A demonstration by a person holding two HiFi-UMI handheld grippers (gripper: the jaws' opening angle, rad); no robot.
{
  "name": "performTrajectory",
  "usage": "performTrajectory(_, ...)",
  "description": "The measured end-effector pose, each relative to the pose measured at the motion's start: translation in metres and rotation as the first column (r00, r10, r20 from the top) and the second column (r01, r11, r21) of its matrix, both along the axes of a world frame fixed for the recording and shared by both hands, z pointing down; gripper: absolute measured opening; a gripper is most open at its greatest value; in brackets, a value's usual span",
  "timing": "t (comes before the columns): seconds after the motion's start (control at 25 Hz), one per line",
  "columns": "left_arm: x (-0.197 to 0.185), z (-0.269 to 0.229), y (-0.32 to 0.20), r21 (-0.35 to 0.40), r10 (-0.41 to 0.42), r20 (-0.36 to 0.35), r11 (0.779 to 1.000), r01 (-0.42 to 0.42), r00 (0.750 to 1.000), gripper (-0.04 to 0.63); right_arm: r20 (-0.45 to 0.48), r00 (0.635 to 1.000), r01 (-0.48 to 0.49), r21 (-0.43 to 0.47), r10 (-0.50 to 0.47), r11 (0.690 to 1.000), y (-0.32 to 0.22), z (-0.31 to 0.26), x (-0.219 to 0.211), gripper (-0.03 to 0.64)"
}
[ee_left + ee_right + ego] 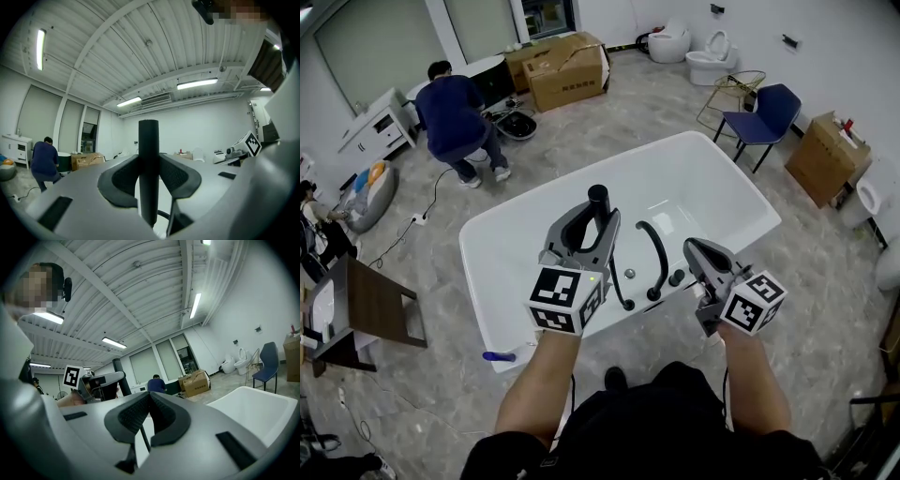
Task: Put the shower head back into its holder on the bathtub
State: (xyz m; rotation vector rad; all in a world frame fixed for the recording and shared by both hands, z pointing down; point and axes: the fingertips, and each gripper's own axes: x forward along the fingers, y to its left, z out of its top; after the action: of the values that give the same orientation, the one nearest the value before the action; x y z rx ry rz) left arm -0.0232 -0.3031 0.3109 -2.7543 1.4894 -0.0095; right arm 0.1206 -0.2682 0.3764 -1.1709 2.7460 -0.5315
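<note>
Left tool [592,221] pinches the black shower head [598,197] upright by its handle, over the bathtub [487,246] rim fittings [629,274] w/ hose [660,258] looping below, prob. so it drops straight into the holder (can't pick it out); right tool [692,247] pressed together, empty, just beside.

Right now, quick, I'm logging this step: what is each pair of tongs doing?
Left tongs: closed on the black shower head.
Right tongs: closed, nothing held.
</note>
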Motion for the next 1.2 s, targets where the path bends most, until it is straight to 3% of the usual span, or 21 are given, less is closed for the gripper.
performTrajectory(0.52, 0.017, 0.053, -0.026, -0.128, -0.086, 0.025, 0.988, 0.089, 0.996, 0.146, 0.013, 0.995, 0.103, -0.042, -0.103, 0.994, -0.043, 0.019, 0.015, 0.017)
performTrajectory(1.2, 0.025, 0.163, -0.024, -0.326, -0.122, 0.06, 0.935, 0.135, 0.991, 0.146, -0.02, 0.988, 0.148, -0.146, -0.152, 0.978, -0.034, 0.063, 0.028, 0.017)
